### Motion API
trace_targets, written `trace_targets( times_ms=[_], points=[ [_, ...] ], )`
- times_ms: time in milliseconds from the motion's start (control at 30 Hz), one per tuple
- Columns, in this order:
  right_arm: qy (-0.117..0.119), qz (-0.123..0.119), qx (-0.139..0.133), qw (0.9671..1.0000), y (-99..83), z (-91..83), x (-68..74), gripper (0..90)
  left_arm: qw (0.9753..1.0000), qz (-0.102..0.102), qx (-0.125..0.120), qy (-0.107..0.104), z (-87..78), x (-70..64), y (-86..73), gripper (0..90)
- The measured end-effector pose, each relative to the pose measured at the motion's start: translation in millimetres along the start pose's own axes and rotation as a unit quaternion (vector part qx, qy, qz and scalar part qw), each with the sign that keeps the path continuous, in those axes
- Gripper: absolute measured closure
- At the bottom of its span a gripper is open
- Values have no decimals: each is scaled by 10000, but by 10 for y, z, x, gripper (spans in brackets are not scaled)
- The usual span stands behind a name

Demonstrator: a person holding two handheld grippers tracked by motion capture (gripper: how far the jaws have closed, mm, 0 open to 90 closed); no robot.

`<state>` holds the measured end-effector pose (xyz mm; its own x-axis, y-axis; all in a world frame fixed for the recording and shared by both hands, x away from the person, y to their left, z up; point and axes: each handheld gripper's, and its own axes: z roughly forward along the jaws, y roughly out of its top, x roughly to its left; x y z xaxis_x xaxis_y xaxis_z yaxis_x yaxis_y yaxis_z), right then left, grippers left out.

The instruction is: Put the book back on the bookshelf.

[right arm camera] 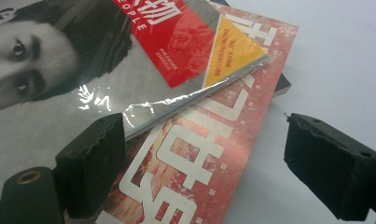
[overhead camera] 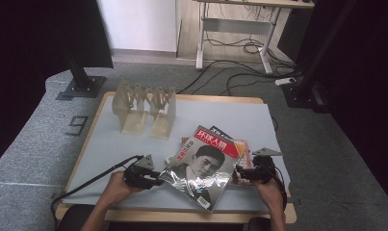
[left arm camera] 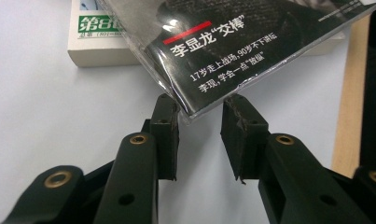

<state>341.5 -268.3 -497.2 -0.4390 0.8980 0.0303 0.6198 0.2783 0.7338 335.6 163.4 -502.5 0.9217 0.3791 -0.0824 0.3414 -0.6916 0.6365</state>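
A plastic-wrapped magazine (overhead camera: 203, 166) with a black-and-white portrait and a red title band lies tilted on a small stack at the table's front right. My left gripper (overhead camera: 158, 181) is at its lower left corner. In the left gripper view the jaws (left arm camera: 200, 116) stand open around that corner of the magazine (left arm camera: 251, 42), which touches the left pad. My right gripper (overhead camera: 240, 174) is at the stack's right side. It stands wide open (right arm camera: 199, 140) over a red magazine (right arm camera: 190, 158) that lies under the portrait magazine (right arm camera: 83, 70).
A pale folding rack (overhead camera: 143, 108) stands at the back left of the grey mat (overhead camera: 109, 144). A white book with a green label (left arm camera: 97, 42) lies under the stack. The wooden table edge (left arm camera: 349, 93) runs close by. Desk legs and cables are on the floor beyond.
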Motion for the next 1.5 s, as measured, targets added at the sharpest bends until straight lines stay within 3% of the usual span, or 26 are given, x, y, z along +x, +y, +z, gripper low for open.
trace_targets(
  times_ms=[600,833,1100,1400,1500],
  points=[
    [-81,78,-28,9999,16,-40,-85,124,9998,124,-32,180,265,-74,265,663],
    [-145,133,10,9998,24,-1,-172,122,9997,167,7,194,305,-92,283,621],
    [-16,376,-46,9993,127,125,-317,97,9996,216,47,186,260,-105,227,615],
    [10,413,154,9990,305,341,-448,84,9996,219,17,151,237,-110,219,651],
    [183,581,202,9979,327,408,-519,73,9997,211,17,148,236,-111,219,658]
  ],
)
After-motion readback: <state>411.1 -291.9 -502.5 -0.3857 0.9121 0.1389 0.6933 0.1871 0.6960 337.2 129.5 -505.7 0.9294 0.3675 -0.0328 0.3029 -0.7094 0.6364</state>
